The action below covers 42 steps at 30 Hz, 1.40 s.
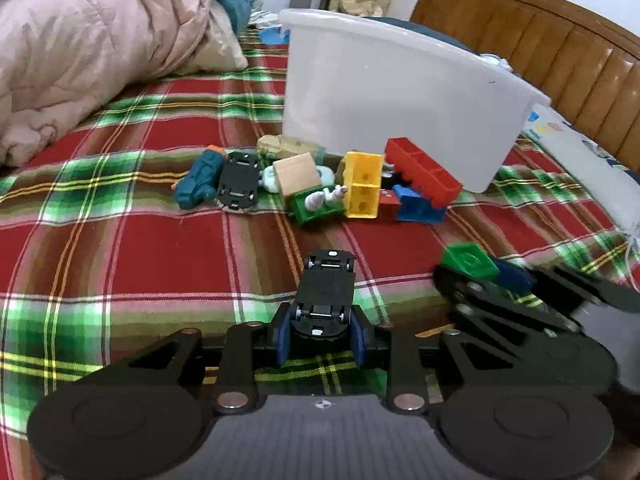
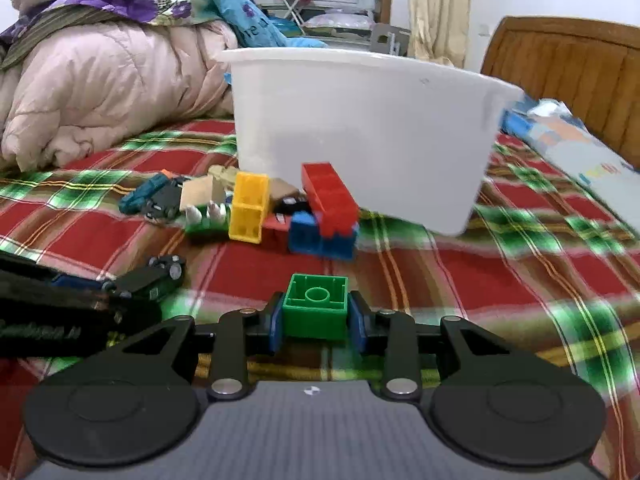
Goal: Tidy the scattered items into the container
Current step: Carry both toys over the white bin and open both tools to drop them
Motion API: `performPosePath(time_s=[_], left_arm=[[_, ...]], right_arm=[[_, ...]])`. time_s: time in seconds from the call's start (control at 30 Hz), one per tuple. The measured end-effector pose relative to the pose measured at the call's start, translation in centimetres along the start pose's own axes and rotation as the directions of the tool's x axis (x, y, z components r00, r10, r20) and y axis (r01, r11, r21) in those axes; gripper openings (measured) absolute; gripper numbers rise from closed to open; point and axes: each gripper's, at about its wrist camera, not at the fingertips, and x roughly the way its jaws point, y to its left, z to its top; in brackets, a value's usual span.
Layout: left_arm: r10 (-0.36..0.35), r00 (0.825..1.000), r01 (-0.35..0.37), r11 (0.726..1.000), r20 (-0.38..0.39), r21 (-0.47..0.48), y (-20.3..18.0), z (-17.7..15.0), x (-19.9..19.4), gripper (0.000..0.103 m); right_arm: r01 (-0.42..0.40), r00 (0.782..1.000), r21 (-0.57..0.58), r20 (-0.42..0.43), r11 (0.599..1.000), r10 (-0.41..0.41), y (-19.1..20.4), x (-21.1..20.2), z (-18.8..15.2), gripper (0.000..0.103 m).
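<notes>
My left gripper (image 1: 320, 338) is shut on a black toy car (image 1: 326, 292), held underside up above the plaid bedspread. My right gripper (image 2: 316, 326) is shut on a green building block (image 2: 316, 306); that block also shows in the left wrist view (image 1: 470, 260). The white plastic tub (image 1: 384, 92) stands ahead on the bed and shows in the right wrist view (image 2: 360, 132). In front of it lies a pile: a red brick (image 1: 424, 170), a yellow brick (image 1: 363, 184), a blue brick (image 1: 418, 204), a second black car (image 1: 239, 180), a teal toy (image 1: 200, 178) and a wooden block (image 1: 298, 172).
A pink quilt (image 1: 92, 52) is heaped at the left. A wooden headboard (image 1: 540, 36) runs along the right behind the tub. A picture book (image 2: 580, 152) lies at the right of the tub. The bed is covered by a red and green plaid sheet (image 1: 120, 248).
</notes>
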Motion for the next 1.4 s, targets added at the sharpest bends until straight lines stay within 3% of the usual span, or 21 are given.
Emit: performPosePath(time_s=[0.27,0.4,0.87,1.17,1.4], left_arm=[[0.018,1.0,-0.019,0.999,0.019,0.033,-0.8,0.2,-0.5,0.033],[0.014,0.998,-0.018,0.998,0.065,0.052,-1.5,1.6,-2.1,0.033],[-0.044,0.979,0.02,0.992,0.201,0.123,-5.1,10.2,-5.3,0.033],[-0.06,0.959,0.032,0.994,0.279,0.103,-6.4,17.3,-4.5,0.033],[-0.008,0.96,-0.022,0.994,0.279,0.104,-6.5,21.4,-1.0,0.033]], right_arm=[[0.005,1.0,-0.026,-0.014,1.0,-0.005,0.1,0.2,0.0,0.034],[-0.004,1.0,-0.013,0.005,1.0,0.004,-0.4,-0.6,0.9,0.034],[0.039,0.982,-0.037,0.188,0.999,-0.031,-3.1,-3.7,8.2,0.034],[0.082,0.952,-0.024,0.297,0.996,-0.072,-5.7,-2.4,14.4,0.034],[0.093,0.955,-0.01,0.282,0.996,-0.087,-7.1,1.0,17.6,0.035]])
